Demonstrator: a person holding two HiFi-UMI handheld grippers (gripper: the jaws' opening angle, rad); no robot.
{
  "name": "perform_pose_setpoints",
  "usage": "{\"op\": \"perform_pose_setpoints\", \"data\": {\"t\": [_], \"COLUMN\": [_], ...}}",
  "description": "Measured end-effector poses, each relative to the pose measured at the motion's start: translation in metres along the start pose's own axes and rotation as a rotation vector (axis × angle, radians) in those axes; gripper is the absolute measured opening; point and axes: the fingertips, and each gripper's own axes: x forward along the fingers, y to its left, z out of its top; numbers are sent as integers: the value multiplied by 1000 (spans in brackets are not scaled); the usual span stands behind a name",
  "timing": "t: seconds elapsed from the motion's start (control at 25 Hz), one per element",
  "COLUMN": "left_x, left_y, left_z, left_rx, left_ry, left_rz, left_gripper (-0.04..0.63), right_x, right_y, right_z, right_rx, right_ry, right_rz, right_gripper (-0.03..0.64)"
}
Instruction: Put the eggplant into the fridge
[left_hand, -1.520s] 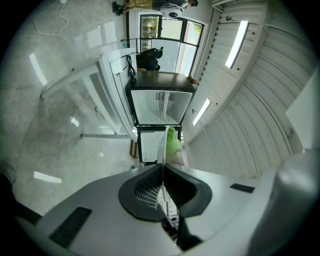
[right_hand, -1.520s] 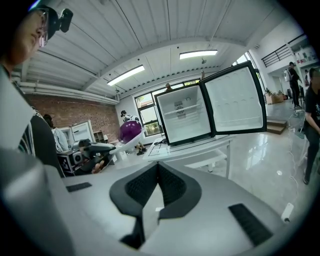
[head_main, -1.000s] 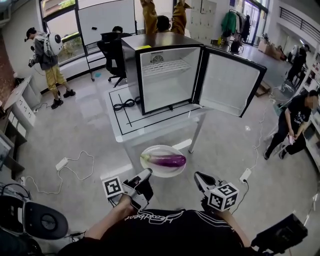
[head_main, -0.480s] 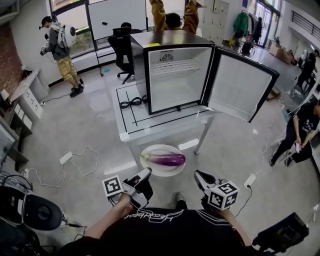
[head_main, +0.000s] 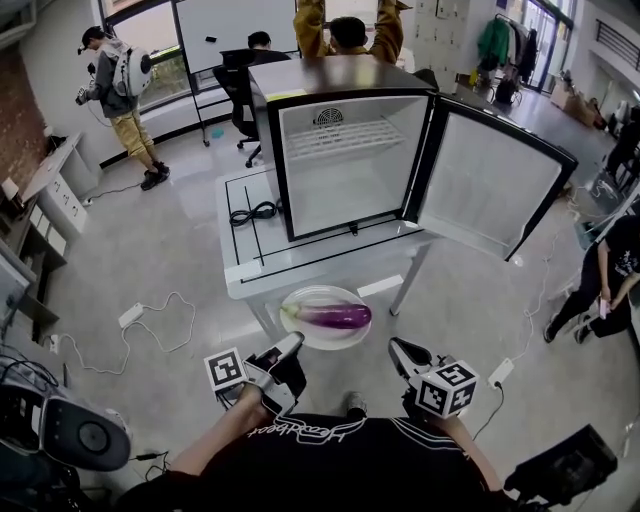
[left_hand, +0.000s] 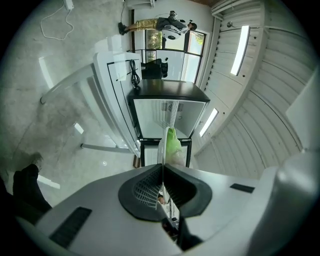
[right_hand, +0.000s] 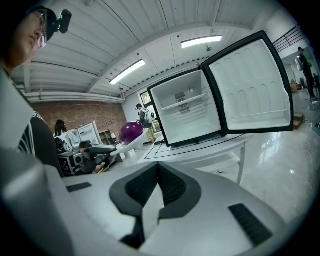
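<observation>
A purple eggplant (head_main: 330, 317) with a green stem lies on a white plate (head_main: 303, 336), carried in the air just short of the white table (head_main: 243, 272). My left gripper (head_main: 294, 346) is shut on the plate's near rim; in the left gripper view the plate (left_hand: 161, 145) stands edge-on between the jaws, beside the eggplant's green stem (left_hand: 173, 142). My right gripper (head_main: 396, 351) hangs to the plate's right, shut on nothing. The black mini fridge (head_main: 262, 150) stands on the table with its door (head_main: 490, 185) swung wide to the right. In the right gripper view the eggplant (right_hand: 131, 132) shows at the left.
A wire shelf (head_main: 340, 138) crosses the fridge's white inside. A black cable (head_main: 252, 212) is coiled on the table left of the fridge. Cords and a power strip (head_main: 130, 317) lie on the floor at the left. People stand behind the fridge and at both sides.
The table and the open fridge have drawn nearer and larger in the head view. Both grippers and the plate with the eggplant have moved toward them together; the grip is unchanged.
</observation>
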Motion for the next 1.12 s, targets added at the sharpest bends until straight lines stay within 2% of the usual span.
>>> {"op": "perform_pose_setpoints", "data": {"t": [0.72, 1.12], "left_x": [162, 197], "left_y": [-6, -9], "left_z": [21, 27], "left_rx": [27, 59], "left_ry": [-38, -80], "left_rz": [9, 11], "left_gripper": [17, 17], "right_x": [39, 59], "right_y": [-146, -183], "right_z": [67, 86], "right_rx": [7, 4], "right_ry": [-2, -30], "right_rz": [51, 104], "right_gripper": [5, 5]}}
